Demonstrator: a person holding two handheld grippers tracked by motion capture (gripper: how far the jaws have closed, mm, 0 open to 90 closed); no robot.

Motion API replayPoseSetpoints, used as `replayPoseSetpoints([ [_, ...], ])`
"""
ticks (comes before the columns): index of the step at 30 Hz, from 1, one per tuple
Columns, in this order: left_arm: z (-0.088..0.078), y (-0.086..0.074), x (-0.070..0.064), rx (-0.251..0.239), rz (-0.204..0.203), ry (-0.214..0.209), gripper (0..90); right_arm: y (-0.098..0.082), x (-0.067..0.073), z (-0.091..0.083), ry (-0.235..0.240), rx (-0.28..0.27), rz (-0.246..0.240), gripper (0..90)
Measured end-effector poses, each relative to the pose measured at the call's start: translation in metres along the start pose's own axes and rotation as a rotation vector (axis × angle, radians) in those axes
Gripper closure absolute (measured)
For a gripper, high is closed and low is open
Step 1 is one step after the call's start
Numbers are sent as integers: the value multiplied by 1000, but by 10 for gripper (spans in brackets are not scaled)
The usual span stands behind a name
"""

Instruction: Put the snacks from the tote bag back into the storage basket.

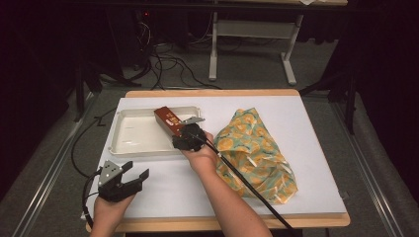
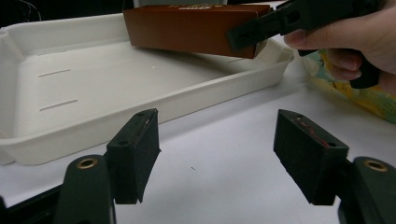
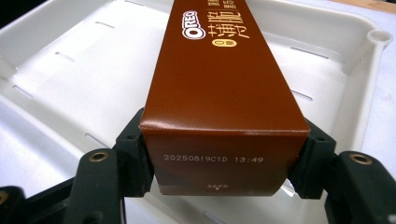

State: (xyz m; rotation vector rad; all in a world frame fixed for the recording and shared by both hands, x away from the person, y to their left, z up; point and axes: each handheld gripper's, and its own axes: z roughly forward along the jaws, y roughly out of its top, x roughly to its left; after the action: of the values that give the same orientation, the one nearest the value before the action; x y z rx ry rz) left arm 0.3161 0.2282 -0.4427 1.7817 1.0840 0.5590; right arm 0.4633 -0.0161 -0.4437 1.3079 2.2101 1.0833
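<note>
Nearest me, the left gripper [image 1: 132,178] rests low on the table, its jaws spread wide with nothing but bare white tabletop between them. Beyond it, the right gripper [image 1: 184,129] has the brown biscuit box [image 3: 219,93] by its near end, one pad pressed to each side, the far end reaching out over the white tray [image 1: 129,127]. I judge the box is being set down into the tray; next comes lowering it flat and letting go. Off beside the right hand lies a patterned cloth bag [image 1: 254,153].
</note>
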Motion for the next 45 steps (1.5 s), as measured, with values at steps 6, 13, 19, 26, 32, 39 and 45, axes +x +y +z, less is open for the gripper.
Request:
replayPoseSetpoints([
  [6,0,0,0,1,0,-2,317,-1,0,6,-5,34,-4,370],
  [13,0,1,0,-1,4,-2,317,1,-1,10,-4,54,2,368],
  [19,0,1,1,0,4,-2,317,0,1,14,-6,69,6,356],
  [26,0,1,0,0,4,-5,316,0,3,14,11,59,22,306],
  [32,1,0,0,9,4,-7,314,6,5,6,23,28,29,287],
  [39,5,-1,0,33,5,-18,303,13,9,-12,38,-14,14,285],
  [45,8,0,-1,42,21,-19,294,14,13,-35,47,-26,-1,281],
])
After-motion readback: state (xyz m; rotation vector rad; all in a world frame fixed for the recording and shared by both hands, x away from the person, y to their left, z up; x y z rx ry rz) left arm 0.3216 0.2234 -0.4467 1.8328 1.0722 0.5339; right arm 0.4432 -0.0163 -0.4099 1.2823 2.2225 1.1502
